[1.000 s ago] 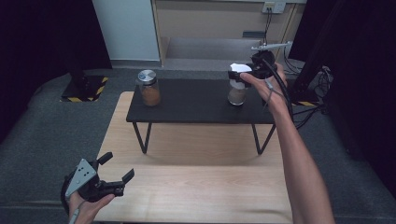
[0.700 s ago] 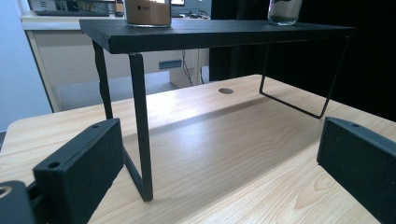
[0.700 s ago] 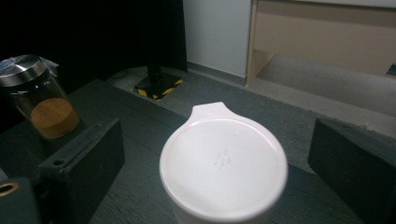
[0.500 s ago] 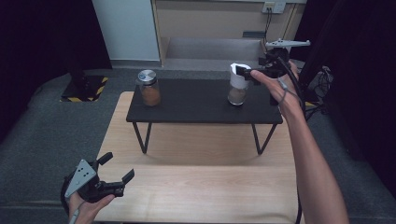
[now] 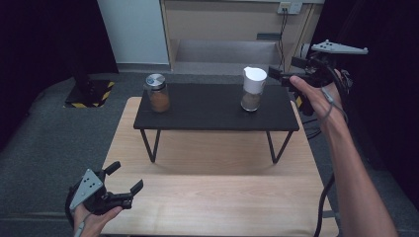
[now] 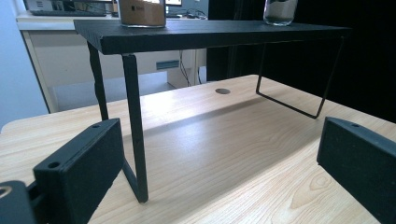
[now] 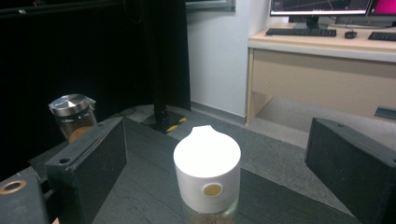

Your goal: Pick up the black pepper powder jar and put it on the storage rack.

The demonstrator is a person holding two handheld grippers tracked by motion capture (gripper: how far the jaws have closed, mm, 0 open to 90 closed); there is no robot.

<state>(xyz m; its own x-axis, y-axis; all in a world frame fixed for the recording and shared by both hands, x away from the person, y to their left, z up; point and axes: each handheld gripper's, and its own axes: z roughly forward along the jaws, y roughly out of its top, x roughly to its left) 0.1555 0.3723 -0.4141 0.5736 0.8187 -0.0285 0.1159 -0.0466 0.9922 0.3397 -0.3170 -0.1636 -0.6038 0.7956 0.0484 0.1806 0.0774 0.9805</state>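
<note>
While my right tool [image 5: 277,75] hung just beside the white-capped jar [image 5: 252,89], its jaws stood released with nothing pressed between them, having just been opening and then easing in slightly. That jar stood upright near the right end of the black shelf [image 5: 207,113], the steel-lidded jar [image 5: 157,92] well apart at its left end. My left tool [image 5: 127,185] rested released over the wooden tabletop [image 5: 222,197].

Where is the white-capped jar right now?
In the high view, the white-capped jar stands on the black shelf's right end, just left of the open right gripper.
</note>
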